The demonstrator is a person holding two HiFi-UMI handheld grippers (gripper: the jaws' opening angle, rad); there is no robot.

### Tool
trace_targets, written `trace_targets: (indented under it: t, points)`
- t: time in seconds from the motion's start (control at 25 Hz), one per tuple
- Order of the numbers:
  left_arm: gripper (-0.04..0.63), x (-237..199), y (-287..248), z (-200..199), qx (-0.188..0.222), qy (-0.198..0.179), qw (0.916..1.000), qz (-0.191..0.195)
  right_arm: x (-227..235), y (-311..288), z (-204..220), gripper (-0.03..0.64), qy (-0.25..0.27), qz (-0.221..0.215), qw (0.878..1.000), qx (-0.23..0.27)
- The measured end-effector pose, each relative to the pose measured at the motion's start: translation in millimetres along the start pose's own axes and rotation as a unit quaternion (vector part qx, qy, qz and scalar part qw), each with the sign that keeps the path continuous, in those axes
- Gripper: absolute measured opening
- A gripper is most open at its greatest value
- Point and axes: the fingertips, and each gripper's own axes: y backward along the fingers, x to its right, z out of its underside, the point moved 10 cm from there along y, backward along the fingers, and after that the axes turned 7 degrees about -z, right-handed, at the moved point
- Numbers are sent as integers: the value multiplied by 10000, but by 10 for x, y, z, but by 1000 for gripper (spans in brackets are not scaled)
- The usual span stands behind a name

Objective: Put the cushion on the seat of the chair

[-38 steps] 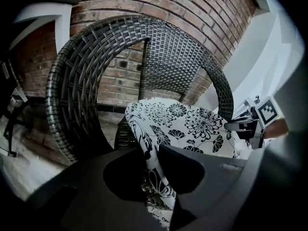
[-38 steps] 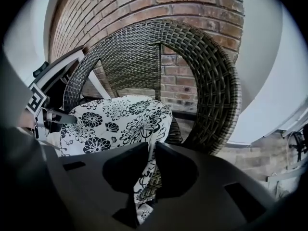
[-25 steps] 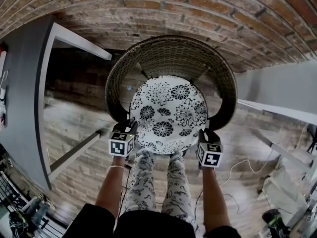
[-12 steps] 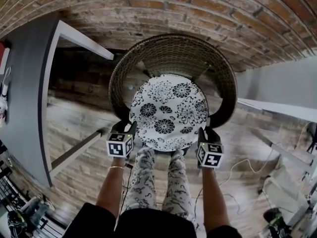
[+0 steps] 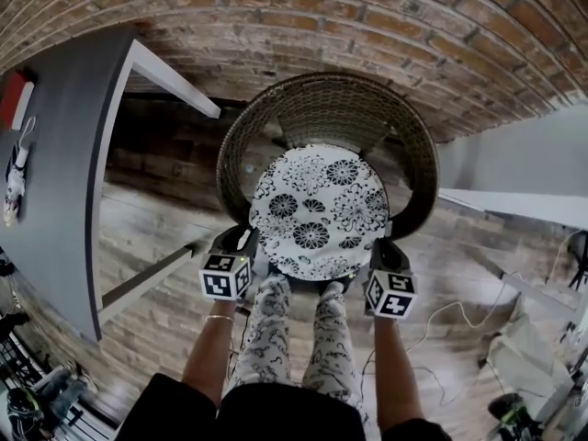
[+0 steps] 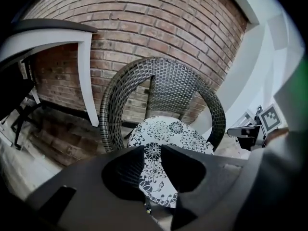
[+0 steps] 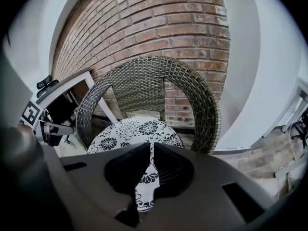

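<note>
The cushion (image 5: 319,214), round, white with black flowers, lies flat on the seat of the wicker chair (image 5: 322,90), covering it from the front edge to the curved back. The left gripper (image 6: 153,148) hangs at the seat's front left corner. Its jaws have just been closing but stand apart, with the cushion's near rim showing through the gap and neither pad pressing on it. The right gripper (image 7: 151,144) hangs at the front right corner. Its jaws have just been closing to a slim gap and pinch nothing. Behind the chair is a brick wall (image 5: 367,16), and to its left a grey table (image 5: 55,173).
</note>
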Motion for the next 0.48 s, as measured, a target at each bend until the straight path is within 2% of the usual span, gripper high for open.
trace_targets:
  t: [0.28,0.48]
  points:
    - [8,39,334,-123,426,80,9990,84,-169,241,-79,0,-182,-1,9994,285]
    - [3,57,641,-275,632,80,9977,223,-305,499,-212,0,-503,-73,9975,493]
